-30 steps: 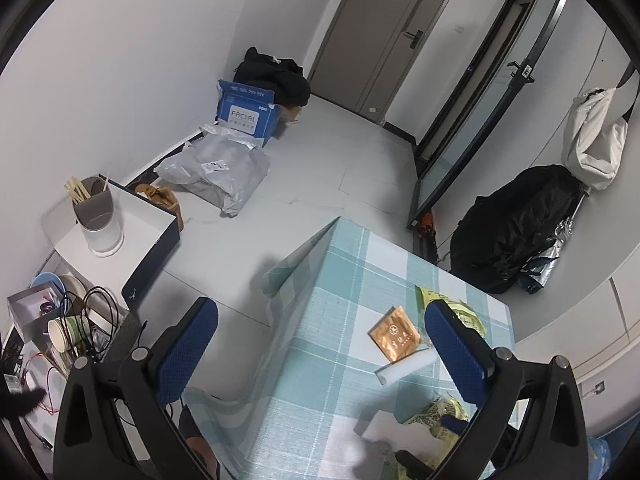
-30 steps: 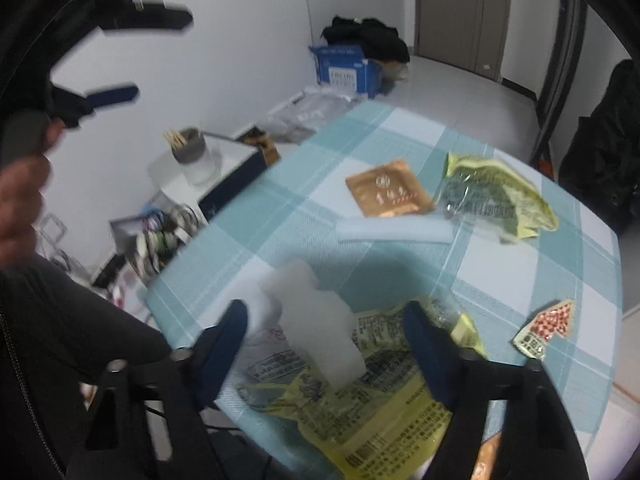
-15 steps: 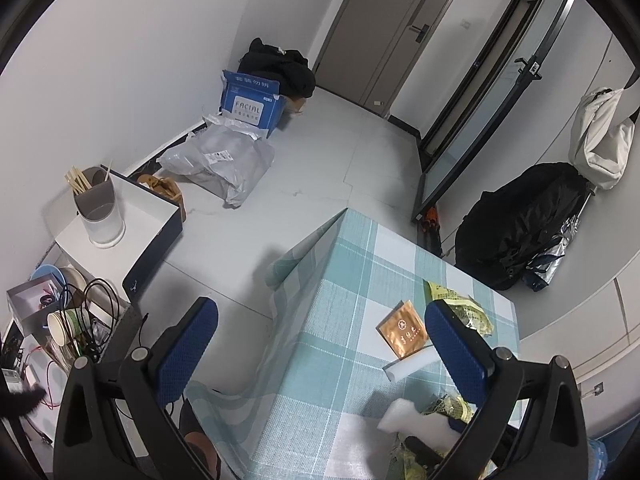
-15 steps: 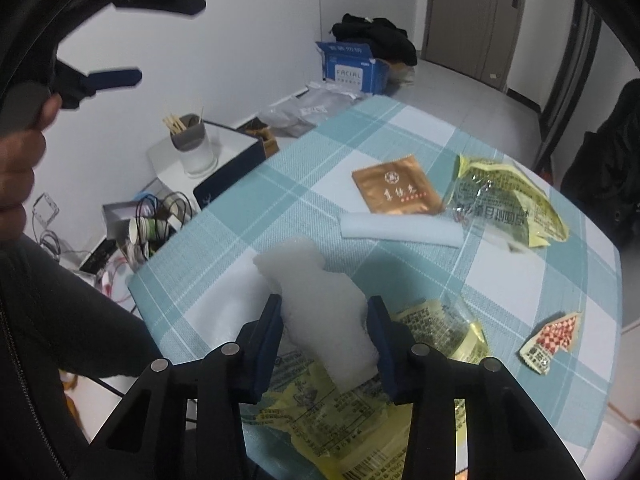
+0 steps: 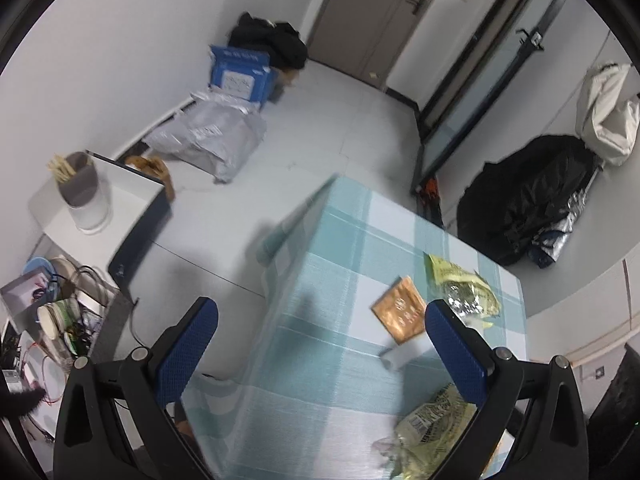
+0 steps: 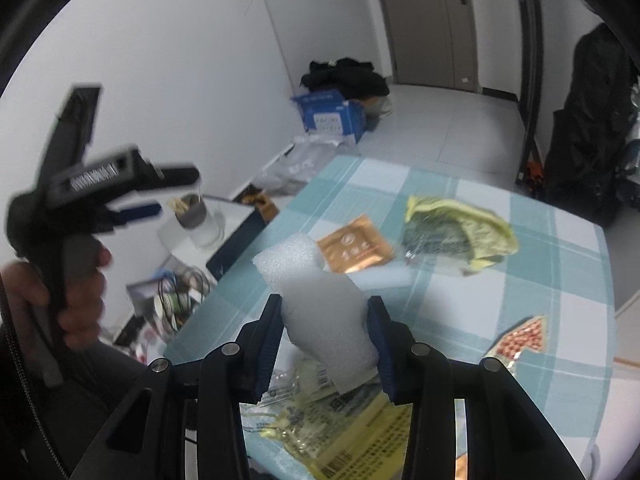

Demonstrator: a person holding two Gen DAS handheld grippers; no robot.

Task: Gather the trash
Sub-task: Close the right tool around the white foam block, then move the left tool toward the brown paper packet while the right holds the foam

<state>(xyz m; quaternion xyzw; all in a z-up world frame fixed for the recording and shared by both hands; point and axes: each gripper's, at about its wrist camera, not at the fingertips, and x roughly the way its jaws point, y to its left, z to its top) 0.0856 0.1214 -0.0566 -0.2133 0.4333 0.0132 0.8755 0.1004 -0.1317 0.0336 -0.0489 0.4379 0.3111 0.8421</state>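
Observation:
A white foam piece (image 6: 316,292) hangs above the teal checked table (image 5: 340,360), with my right gripper (image 6: 325,312) shut on it, both pads pressing its sides. Under it lies a yellow printed bag (image 6: 340,432). Farther back lie an orange sachet (image 6: 354,244), a crumpled yellow-green wrapper (image 6: 456,232) and a red-patterned wrapper (image 6: 520,338). A white foam strip (image 5: 404,354) lies beside the orange sachet (image 5: 400,314). My left gripper (image 5: 320,312) is open with nothing between its fingers, above the table's left edge. In the right wrist view a hand holds the left gripper (image 6: 168,194).
Left of the table are a low white cabinet with a cup of chopsticks (image 5: 82,192) and a cluttered shelf (image 5: 52,312). A grey parcel bag (image 5: 212,136) and a blue box (image 5: 240,74) lie on the floor by the wall. Black bags (image 5: 528,204) are piled beyond the table's far right.
My right gripper closed on the foam piece and lifted it off the yellow bag. My left gripper dipped slightly toward the table, still open.

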